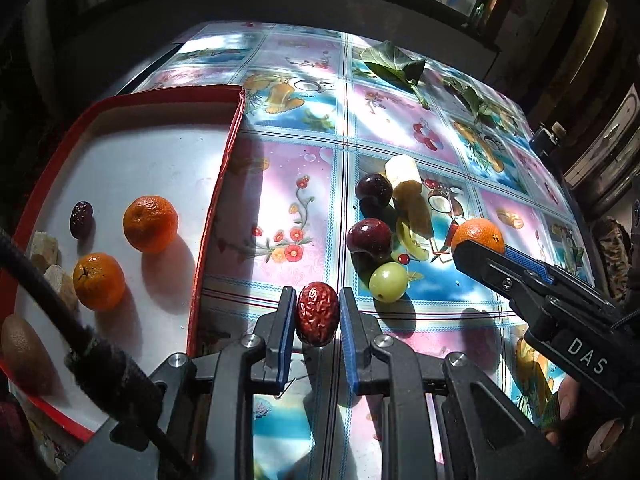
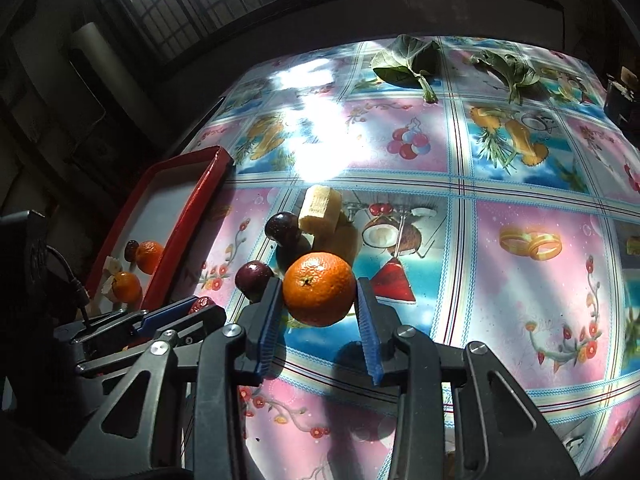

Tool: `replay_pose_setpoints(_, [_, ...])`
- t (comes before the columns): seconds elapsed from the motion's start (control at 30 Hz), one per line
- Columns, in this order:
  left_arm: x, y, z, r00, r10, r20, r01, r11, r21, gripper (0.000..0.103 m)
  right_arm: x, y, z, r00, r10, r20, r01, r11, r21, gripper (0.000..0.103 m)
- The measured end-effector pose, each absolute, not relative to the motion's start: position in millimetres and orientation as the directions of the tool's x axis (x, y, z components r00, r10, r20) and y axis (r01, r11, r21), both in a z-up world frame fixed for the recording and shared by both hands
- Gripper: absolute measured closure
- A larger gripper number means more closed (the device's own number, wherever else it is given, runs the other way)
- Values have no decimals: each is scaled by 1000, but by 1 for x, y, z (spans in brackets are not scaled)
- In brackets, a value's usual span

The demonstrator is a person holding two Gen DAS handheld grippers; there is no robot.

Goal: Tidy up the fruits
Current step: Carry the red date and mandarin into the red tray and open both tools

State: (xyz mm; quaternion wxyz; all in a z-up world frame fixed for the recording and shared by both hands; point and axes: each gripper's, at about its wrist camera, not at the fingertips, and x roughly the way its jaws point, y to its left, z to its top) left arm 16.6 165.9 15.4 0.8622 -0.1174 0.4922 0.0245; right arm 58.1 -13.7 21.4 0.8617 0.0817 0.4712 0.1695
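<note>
My left gripper (image 1: 317, 312) is shut on a wrinkled red jujube (image 1: 317, 314) and holds it above the table, right of the red-rimmed tray (image 1: 218, 184). The tray holds two mandarins (image 1: 150, 223), a dark jujube (image 1: 81, 219), a kiwi (image 1: 20, 346) and pale chunks. My right gripper (image 2: 319, 296) is shut on a mandarin (image 2: 319, 288), which also shows in the left wrist view (image 1: 478, 234). On the table lie two dark plums (image 1: 369, 238), a green grape (image 1: 388, 282) and a banana piece (image 2: 319, 209).
Green leaves (image 2: 404, 60) lie at the far side of the patterned tablecloth (image 2: 520, 208). A dark window wall stands beyond the table's far edge. My left gripper also shows in the right wrist view (image 2: 188, 310), low at left beside the tray.
</note>
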Motion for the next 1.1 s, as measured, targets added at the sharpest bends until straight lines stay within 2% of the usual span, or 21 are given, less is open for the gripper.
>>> replay_pose_setpoints(0.33, [-24, 180, 44, 562, 106, -820, -274, 960, -64, 83, 28, -4, 37, 508, 379, -774, -245, 925, 291, 65])
replay_pose_setpoints(0.77, [-43, 207, 58, 580, 166, -797, -338, 940, -50, 83, 11, 28, 56, 517, 397, -759, -312, 913, 265, 65])
replay_pose_setpoints(1.1, [-46, 232, 58, 577, 169, -799, -376, 923, -77, 83, 11, 50, 58, 505, 404, -763, -345, 905, 251, 65])
